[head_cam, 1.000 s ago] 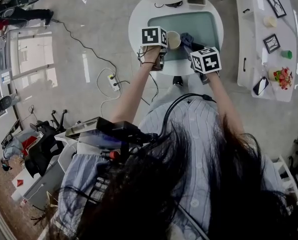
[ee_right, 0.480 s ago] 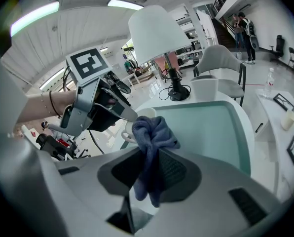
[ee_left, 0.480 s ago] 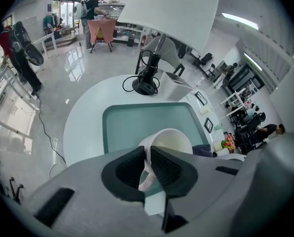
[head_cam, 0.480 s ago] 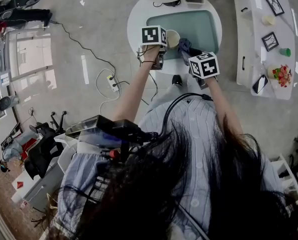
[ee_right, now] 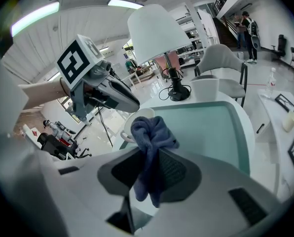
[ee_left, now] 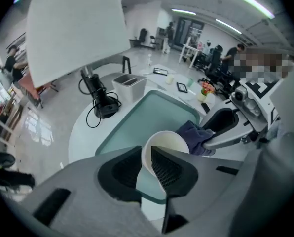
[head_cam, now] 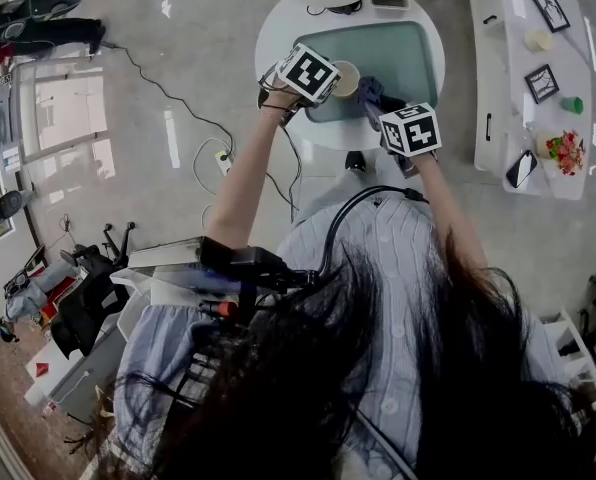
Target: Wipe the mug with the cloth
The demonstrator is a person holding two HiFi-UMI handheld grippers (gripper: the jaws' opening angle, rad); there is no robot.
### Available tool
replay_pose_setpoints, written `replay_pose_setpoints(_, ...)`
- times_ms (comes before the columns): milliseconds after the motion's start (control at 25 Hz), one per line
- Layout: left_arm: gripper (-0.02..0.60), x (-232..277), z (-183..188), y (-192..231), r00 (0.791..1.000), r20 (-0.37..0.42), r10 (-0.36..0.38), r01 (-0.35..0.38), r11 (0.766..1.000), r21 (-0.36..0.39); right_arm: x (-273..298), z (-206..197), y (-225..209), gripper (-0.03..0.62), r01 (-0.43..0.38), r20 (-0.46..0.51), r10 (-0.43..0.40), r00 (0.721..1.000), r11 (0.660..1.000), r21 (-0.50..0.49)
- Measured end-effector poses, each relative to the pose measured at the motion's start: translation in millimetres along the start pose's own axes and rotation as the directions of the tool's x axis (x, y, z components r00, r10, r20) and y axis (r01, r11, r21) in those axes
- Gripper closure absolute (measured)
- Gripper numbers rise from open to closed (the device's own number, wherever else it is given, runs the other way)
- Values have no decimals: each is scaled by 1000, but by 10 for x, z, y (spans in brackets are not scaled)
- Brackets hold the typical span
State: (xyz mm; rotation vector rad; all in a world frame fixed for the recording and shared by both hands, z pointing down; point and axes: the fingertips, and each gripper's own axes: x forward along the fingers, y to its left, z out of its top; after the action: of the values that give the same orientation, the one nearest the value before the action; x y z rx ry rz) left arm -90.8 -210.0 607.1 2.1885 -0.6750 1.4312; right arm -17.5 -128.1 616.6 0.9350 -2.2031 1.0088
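**Q:** Which containers are in view, and what is in them?

**A:** One mug (ee_left: 165, 141). It is cream inside, and I see nothing in it. It is held off the surface, over the near left part of the green mat (head_cam: 403, 53). A grey bin (ee_left: 129, 85) stands just beyond the mat's far edge. I cannot make out its contents.

**Q:** What is the state of the tongs?

**A:** My left gripper (ee_left: 146, 157) is clamped on the mug, with the mug's wall between the jaws at the rim. My right gripper (ee_right: 148, 158) is closed on the blue cloth (ee_right: 150, 132). The cloth is bunched above the jaws and hangs below them.

**Q:** How is the mug oriented?

**A:** It is tilted. Its long axis leans off vertical, with the mouth turned up and toward the cloth. In the right gripper view the handle shows at the mug's lower left. The bunched end of the cloth is at the rim, on the side nearer the mat's middle. I cannot tell whether it is touching the rim or just beside it.
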Motion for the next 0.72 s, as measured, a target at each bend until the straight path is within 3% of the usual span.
replay_pose_setpoints(120, 534, 64, 55, -67, 999, -43, -27, 34, 986, 165, -9, -19, 25, 487, -5, -1, 5, 1000, 1000, 2)
replay_pose_setpoints(320, 534, 173, 109, -153, 992, -121, -25, 67, 930, 362, -6, -76, 88, 487, -15, -15, 15, 1000, 1000, 8)
replay_pose_setpoints(560, 534, 342, 117, -282, 978, -209, -23, 127, 856, 502, 14, -138, 132, 487, -29, -32, 29, 999, 1000, -2)
replay_pose_setpoints(720, 534, 404, 89, -261, 969, -246, -14, 141, 852, 504, 11, -115, 120, 487, -26, -33, 26, 999, 1000, 2)
